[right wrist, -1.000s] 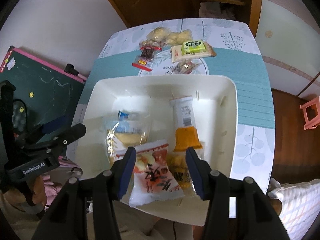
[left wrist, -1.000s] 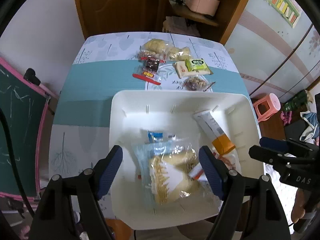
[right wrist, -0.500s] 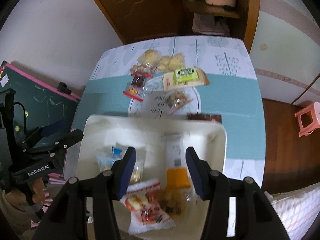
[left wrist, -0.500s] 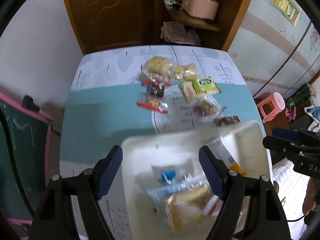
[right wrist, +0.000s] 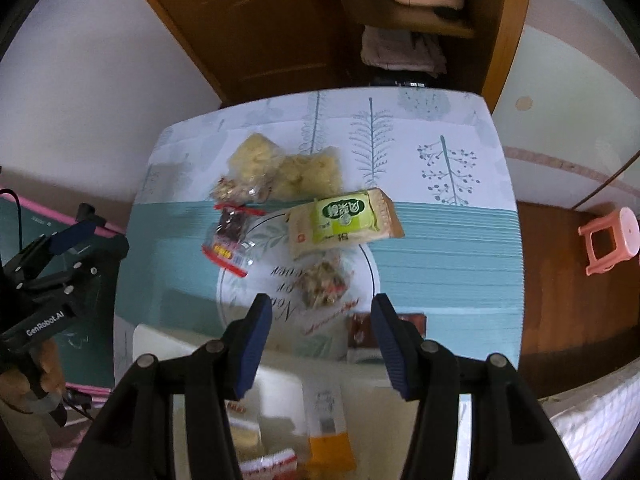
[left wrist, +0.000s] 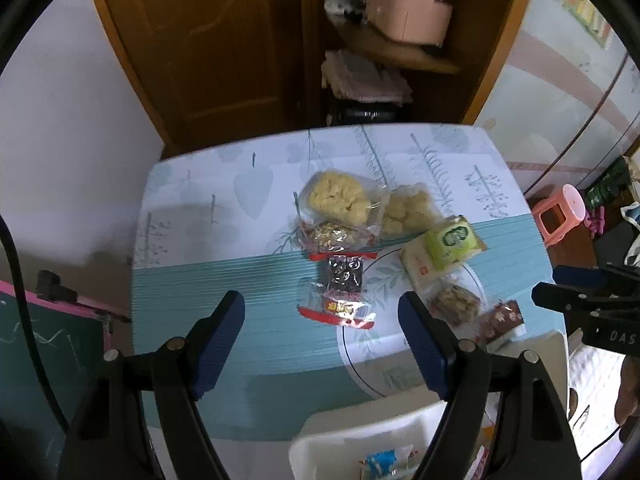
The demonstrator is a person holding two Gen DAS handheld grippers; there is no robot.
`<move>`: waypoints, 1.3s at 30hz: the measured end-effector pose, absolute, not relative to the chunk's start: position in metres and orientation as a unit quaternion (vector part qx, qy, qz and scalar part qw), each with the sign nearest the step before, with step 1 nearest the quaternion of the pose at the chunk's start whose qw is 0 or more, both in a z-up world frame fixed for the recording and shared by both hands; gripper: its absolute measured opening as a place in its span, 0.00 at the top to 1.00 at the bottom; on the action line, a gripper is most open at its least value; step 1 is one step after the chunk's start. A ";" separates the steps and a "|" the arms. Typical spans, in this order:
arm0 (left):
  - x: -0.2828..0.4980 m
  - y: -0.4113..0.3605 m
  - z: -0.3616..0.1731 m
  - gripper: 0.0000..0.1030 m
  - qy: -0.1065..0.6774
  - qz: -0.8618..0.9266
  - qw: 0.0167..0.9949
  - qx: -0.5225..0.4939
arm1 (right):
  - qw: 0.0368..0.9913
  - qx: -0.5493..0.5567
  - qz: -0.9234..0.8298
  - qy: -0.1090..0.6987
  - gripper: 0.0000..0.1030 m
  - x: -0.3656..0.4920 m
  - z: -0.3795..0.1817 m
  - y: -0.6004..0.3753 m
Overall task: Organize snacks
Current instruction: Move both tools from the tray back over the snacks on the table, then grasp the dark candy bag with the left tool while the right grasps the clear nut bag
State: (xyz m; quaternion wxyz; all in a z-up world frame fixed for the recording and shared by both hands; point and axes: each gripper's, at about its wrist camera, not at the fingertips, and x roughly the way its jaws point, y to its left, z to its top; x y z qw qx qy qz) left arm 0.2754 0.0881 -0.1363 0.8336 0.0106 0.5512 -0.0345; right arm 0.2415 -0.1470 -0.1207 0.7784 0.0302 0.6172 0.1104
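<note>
Several snack packets lie on the table: two clear bags of yellow puffs (left wrist: 336, 198) (right wrist: 308, 174), a red-edged dark snack packet (left wrist: 344, 280) (right wrist: 230, 228), a green-labelled cracker pack (left wrist: 444, 246) (right wrist: 344, 222), a small nut packet (left wrist: 456, 302) (right wrist: 322, 282) and a brown packet (left wrist: 500, 318) (right wrist: 358, 328). A white bin (left wrist: 360, 432) (right wrist: 184, 344) with snacks in it sits at the near edge. My left gripper (left wrist: 322, 336) is open and empty above the table. My right gripper (right wrist: 320, 336) is open and empty above the bin's far rim.
The table (left wrist: 224, 280) has a teal and white patterned cloth. A chalkboard with a pink frame (left wrist: 36, 336) stands on the left. A pink stool (right wrist: 608, 240) is on the floor to the right. A wooden door and shelf stand behind the table.
Both grippers have pulled up and forward from over the bin toward the loose snacks, so the bin has slid to the bottom of both views. Both stay open.
</note>
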 end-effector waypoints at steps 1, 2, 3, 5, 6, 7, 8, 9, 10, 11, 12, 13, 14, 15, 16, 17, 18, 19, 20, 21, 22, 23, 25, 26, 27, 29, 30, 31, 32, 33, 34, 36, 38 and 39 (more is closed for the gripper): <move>0.283 0.090 -0.144 0.24 0.559 -0.037 0.828 0.005 | 0.775 0.031 0.108 0.622 0.49 0.247 -0.126 -0.147; 0.289 0.091 -0.152 0.24 0.567 -0.037 0.823 -0.001 | 0.767 0.033 0.107 0.632 0.49 0.254 -0.136 -0.146; 0.295 0.093 -0.160 0.24 0.575 -0.038 0.817 -0.009 | 0.761 0.036 0.107 0.639 0.49 0.259 -0.143 -0.146; 0.306 0.095 -0.179 0.24 0.591 -0.040 0.805 -0.020 | 0.747 0.045 0.110 0.654 0.49 0.268 -0.160 -0.144; 0.312 0.096 -0.190 0.24 0.601 -0.041 0.798 -0.026 | 0.741 0.049 0.110 0.661 0.49 0.271 -0.167 -0.144; 0.314 0.095 -0.198 0.24 0.607 -0.042 0.793 -0.030 | 0.735 0.053 0.110 0.667 0.49 0.274 -0.174 -0.143; 0.317 0.095 -0.205 0.24 0.612 -0.046 0.788 -0.035 | 0.727 0.057 0.113 0.675 0.49 0.276 -0.183 -0.141; 0.318 0.093 -0.212 0.24 0.618 -0.051 0.784 -0.039 | 0.718 0.058 0.115 0.684 0.49 0.279 -0.192 -0.139; 0.321 0.091 -0.219 0.24 0.623 -0.054 0.779 -0.042 | 0.713 0.057 0.112 0.689 0.49 0.280 -0.199 -0.137; 0.323 0.089 -0.225 0.24 0.625 -0.057 0.777 -0.044 | 0.708 0.052 0.109 0.696 0.49 0.281 -0.207 -0.135; 0.325 0.085 -0.230 0.24 0.628 -0.063 0.774 -0.045 | 0.705 0.050 0.107 0.700 0.49 0.282 -0.212 -0.133; 0.327 0.082 -0.235 0.24 0.631 -0.066 0.772 -0.043 | 0.701 0.050 0.107 0.703 0.49 0.282 -0.216 -0.131; 0.328 0.080 -0.239 0.24 0.632 -0.067 0.771 -0.041 | 0.696 0.052 0.108 0.707 0.49 0.283 -0.223 -0.129; 0.330 0.077 -0.245 0.24 0.636 -0.068 0.768 -0.038 | 0.694 0.053 0.108 0.710 0.49 0.283 -0.227 -0.128; 0.332 0.076 -0.248 0.24 0.638 -0.067 0.766 -0.037 | 0.691 0.053 0.108 0.713 0.49 0.284 -0.231 -0.126; 0.334 0.075 -0.251 0.24 0.641 -0.067 0.764 -0.037 | 0.687 0.051 0.107 0.717 0.49 0.284 -0.235 -0.124; 0.336 0.072 -0.256 0.24 0.644 -0.068 0.761 -0.035 | 0.683 0.048 0.107 0.721 0.49 0.284 -0.240 -0.121; 0.337 0.071 -0.259 0.24 0.645 -0.068 0.760 -0.035 | 0.681 0.042 0.104 0.723 0.49 0.284 -0.243 -0.119; 0.339 0.069 -0.262 0.24 0.647 -0.068 0.759 -0.033 | 0.682 0.032 0.100 0.724 0.49 0.285 -0.245 -0.116; 0.340 0.067 -0.265 0.24 0.649 -0.068 0.757 -0.031 | 0.683 0.028 0.099 0.723 0.49 0.285 -0.246 -0.115; 0.341 0.066 -0.269 0.24 0.651 -0.066 0.756 -0.029 | 0.684 0.025 0.100 0.722 0.49 0.285 -0.246 -0.114; 0.341 0.064 -0.272 0.24 0.653 -0.063 0.754 -0.028 | 0.683 0.022 0.100 0.723 0.49 0.285 -0.246 -0.113; 0.344 0.062 -0.276 0.24 0.655 -0.061 0.753 -0.028 | 0.682 0.015 0.100 0.725 0.49 0.285 -0.247 -0.110; 0.345 0.062 -0.277 0.24 0.655 -0.059 0.753 -0.027 | 0.681 0.007 0.101 0.725 0.49 0.284 -0.247 -0.108; 0.346 0.060 -0.279 0.24 0.654 -0.056 0.754 -0.024 | 0.680 0.000 0.102 0.726 0.49 0.283 -0.247 -0.106; 0.348 0.058 -0.281 0.24 0.653 -0.055 0.755 -0.022 | 0.680 -0.016 0.105 0.726 0.48 0.281 -0.247 -0.102; 0.348 0.057 -0.283 0.24 0.653 -0.053 0.755 -0.021 | 0.678 -0.022 0.106 0.727 0.48 0.280 -0.249 -0.099; 0.349 0.056 -0.283 0.24 0.653 -0.051 0.756 -0.019 | 0.678 -0.027 0.106 0.727 0.47 0.278 -0.252 -0.096; 0.349 0.056 -0.284 0.24 0.652 -0.050 0.756 -0.018 | 0.678 -0.036 0.106 0.726 0.47 0.280 -0.253 -0.093; 0.350 0.055 -0.285 0.24 0.652 -0.049 0.756 -0.018 | 0.679 -0.043 0.107 0.725 0.47 0.279 -0.253 -0.090; 0.350 0.054 -0.287 0.24 0.655 -0.051 0.754 -0.024 | 0.679 -0.051 0.107 0.724 0.47 0.279 -0.254 -0.088; 0.351 0.052 -0.291 0.24 0.658 -0.050 0.751 -0.032 | 0.680 -0.072 0.109 0.722 0.46 0.277 -0.254 -0.080; 0.350 0.053 -0.296 0.24 0.662 -0.043 0.747 -0.038 | 0.679 -0.092 0.109 0.720 0.46 0.276 -0.256 -0.072; 0.350 0.054 -0.297 0.24 0.665 -0.040 0.745 -0.041 | 0.680 -0.098 0.108 0.719 0.46 0.275 -0.256 -0.067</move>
